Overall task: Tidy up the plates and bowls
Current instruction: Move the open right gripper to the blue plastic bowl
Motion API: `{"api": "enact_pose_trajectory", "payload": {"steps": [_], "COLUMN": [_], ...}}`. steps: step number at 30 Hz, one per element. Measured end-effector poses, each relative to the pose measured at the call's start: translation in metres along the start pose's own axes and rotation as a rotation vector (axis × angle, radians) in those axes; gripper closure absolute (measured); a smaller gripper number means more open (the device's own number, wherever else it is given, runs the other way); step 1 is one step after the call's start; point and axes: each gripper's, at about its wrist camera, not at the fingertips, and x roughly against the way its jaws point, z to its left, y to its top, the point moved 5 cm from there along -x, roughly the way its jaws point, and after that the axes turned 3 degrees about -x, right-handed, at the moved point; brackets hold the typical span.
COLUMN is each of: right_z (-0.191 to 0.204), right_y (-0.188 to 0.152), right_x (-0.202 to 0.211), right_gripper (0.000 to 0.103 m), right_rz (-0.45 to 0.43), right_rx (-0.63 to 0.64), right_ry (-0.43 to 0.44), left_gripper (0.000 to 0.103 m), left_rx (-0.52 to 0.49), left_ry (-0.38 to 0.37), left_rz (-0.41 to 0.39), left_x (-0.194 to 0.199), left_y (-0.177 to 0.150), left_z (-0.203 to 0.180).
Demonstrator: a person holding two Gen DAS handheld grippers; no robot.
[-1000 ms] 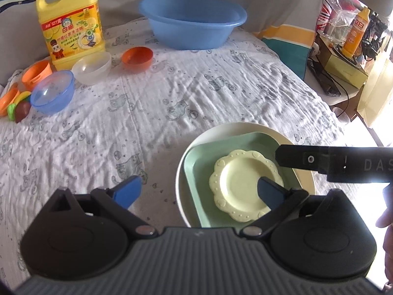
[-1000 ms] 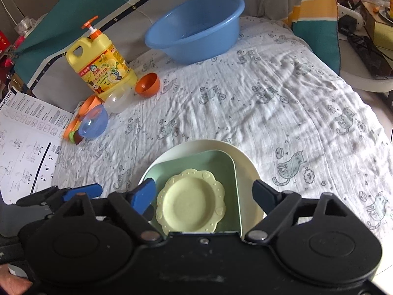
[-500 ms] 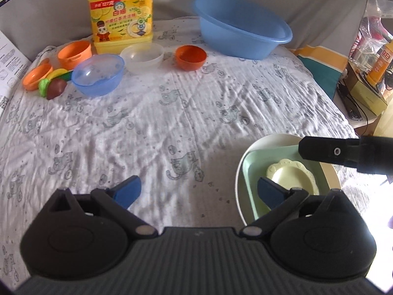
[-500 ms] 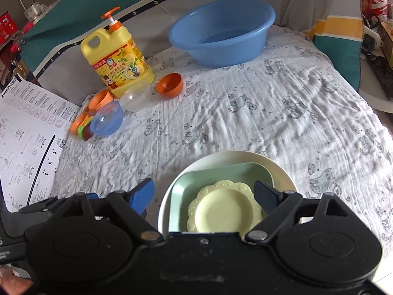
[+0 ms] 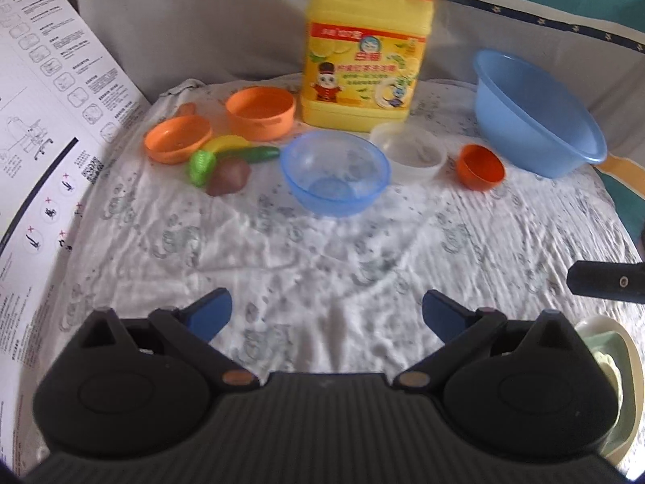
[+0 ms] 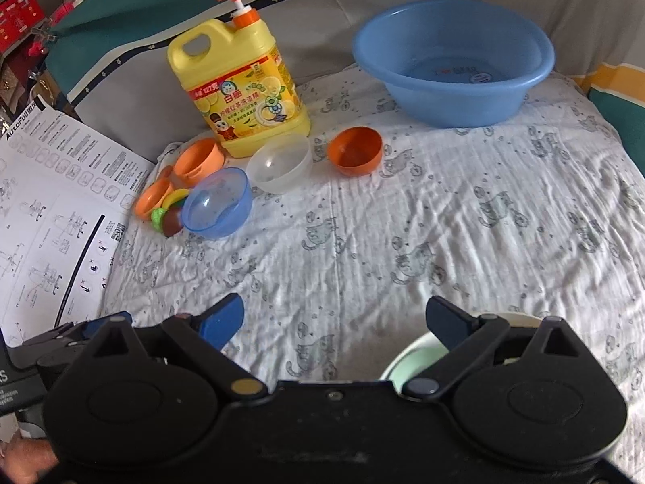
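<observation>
At the far left a printed instruction sheet (image 6: 52,209) lies over the edge of the bed (image 6: 463,242), which is covered with a white cat-print cloth. Next to it sit two orange cups (image 5: 260,113) and some toy fruit (image 5: 225,161). Then come the task's bowls in a row in front of the yellow detergent jug (image 6: 242,88): the blue bowl (image 5: 334,171), the clear bowl (image 5: 409,153) just beside it, and the small orange bowl (image 5: 479,166) a little apart. Behind these stands the big blue basin (image 6: 451,60).

Both grippers have swung away from the plate stack (image 5: 621,367) toward that row. A second ago the stack of cream plate, green square plate and scalloped yellow plate filled the near middle of both views; now it shows only at the lower right edge of the left wrist view and partly behind the right finger in the right wrist view.

The left gripper (image 5: 326,314) hangs over bare cloth, jaws wide apart and empty. The right gripper (image 6: 334,318) has just been opening its jaws further, and nothing is between them.

So the plates look stacked and released, nested by size. The bowls are not yet gathered, and the blue bowl, largest and nearest, seems the likely next target.
</observation>
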Motion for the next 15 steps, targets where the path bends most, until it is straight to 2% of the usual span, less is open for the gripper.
{"api": "enact_pose_trajectory", "payload": {"steps": [2,9,15], "right_z": [0.014,0.057,0.078], "right_y": [0.011,0.048,0.075], "right_x": [-0.014,-0.064,-0.11], "right_gripper": [0.0,0.0,0.0], "right_rz": [0.013,0.048,0.083], "right_rx": [-0.001,-0.009,-0.074], "right_ry": [0.006,0.001,0.009], "left_gripper": [0.0,0.0,0.0], "left_rx": [0.009,0.027,0.032], "left_ry": [0.018,0.066,0.04], "left_rz": [-0.008,-0.039,-0.035], "left_x": [-0.009,-0.044,-0.073], "left_y": [0.012,0.049,0.069], "left_z": [0.015,0.05,0.057]}}
